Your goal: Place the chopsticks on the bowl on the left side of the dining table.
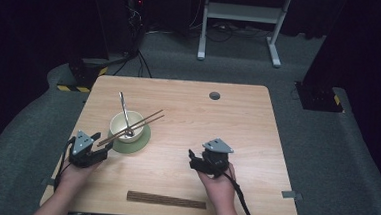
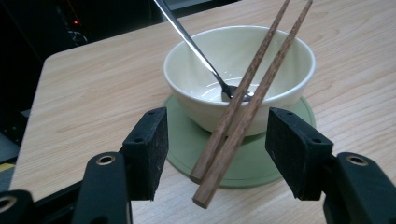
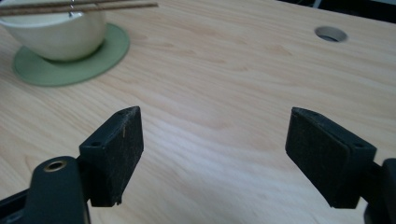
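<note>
Chopsticks [image 2: 243, 98] across bowl [image 2: 280, 60], tips cut off above.
Left gripper [image 2: 217, 149] level, jaws wide around their near ends, untouched; right gripper [image 3: 212, 154] wide, empty.

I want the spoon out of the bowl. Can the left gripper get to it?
Probably not straight away: the chopsticks lie across the bowl between the left gripper and the spoon; it would likely have to reach over them.

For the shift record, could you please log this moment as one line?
left gripper: open around brown wooden chopsticks | chopsticks: across cream bowl | right gripper: open, empty
</note>
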`<state>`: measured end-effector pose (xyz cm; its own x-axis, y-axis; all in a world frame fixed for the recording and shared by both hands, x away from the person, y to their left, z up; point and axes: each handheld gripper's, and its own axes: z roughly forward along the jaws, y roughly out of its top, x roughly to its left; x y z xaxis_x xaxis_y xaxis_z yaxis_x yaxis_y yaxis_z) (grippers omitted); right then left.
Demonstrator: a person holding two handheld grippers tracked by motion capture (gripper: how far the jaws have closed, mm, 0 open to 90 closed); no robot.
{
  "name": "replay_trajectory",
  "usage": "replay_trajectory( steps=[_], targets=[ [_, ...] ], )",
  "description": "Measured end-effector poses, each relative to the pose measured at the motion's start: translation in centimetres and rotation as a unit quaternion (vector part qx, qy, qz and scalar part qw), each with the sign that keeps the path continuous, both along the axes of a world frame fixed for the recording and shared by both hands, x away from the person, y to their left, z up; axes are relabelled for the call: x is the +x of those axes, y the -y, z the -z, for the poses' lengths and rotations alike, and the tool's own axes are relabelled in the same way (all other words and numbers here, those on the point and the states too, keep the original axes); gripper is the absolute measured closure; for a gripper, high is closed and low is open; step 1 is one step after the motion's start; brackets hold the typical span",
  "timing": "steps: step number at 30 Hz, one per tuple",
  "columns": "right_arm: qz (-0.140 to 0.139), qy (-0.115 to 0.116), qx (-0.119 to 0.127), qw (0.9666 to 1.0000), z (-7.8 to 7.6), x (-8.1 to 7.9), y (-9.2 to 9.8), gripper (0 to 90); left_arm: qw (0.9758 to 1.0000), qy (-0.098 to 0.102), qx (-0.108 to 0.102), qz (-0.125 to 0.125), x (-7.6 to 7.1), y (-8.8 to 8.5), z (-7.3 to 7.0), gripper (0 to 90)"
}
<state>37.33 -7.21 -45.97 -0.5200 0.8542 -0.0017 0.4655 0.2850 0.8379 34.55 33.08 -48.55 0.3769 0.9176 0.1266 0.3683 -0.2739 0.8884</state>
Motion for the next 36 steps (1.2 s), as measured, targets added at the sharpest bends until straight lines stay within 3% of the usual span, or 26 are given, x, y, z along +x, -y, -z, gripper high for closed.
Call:
replay_trajectory(
  steps=[2, 6, 11, 15, 23, 28, 36],
  targets=[
    [-0.002, 0.005, 0.006, 1.0, -0.2, 1.2, -2.1, 27.8, 0.9999, -0.001, 0.001, 0.011, 0.0, 0.0, 0.0, 40.5],
    [-0.003, 0.008, -0.005, 0.9999, -0.2, 2.9, -4.5, 29.6, 0.9999, -0.011, -0.003, 0.007, 0.2, -0.5, 0.2, 41.1],
    [0.002, -0.007, 0.002, 1.0, 0.0, 4.8, -6.4, 31.1, 0.9998, -0.016, -0.008, 0.0, 0.4, -1.4, 0.2, 41.9],
    [-0.003, 0.0, -0.012, 0.9999, 0.0, 6.1, -7.9, 30.3, 0.999, -0.039, -0.018, -0.017, 1.0, -2.4, 0.5, 41.8],
    [-0.029, -0.005, -0.039, 0.9988, 0.7, 8.4, -10.7, 30.6, 0.9976, -0.042, -0.046, -0.029, 1.3, -3.5, 0.5, 42.3],
    [-0.043, 0.002, -0.05, 0.9978, 1.3, 9.5, -12.1, 31.1, 0.9976, -0.041, -0.045, -0.033, 1.2, -3.6, 0.4, 42.9],
    [-0.05, 0.002, -0.046, 0.9977, 1.7, 10.6, -12.9, 29.5, 0.9963, -0.044, -0.05, -0.054, 1.7, -4.0, 0.6, 45.8]
  ],
)
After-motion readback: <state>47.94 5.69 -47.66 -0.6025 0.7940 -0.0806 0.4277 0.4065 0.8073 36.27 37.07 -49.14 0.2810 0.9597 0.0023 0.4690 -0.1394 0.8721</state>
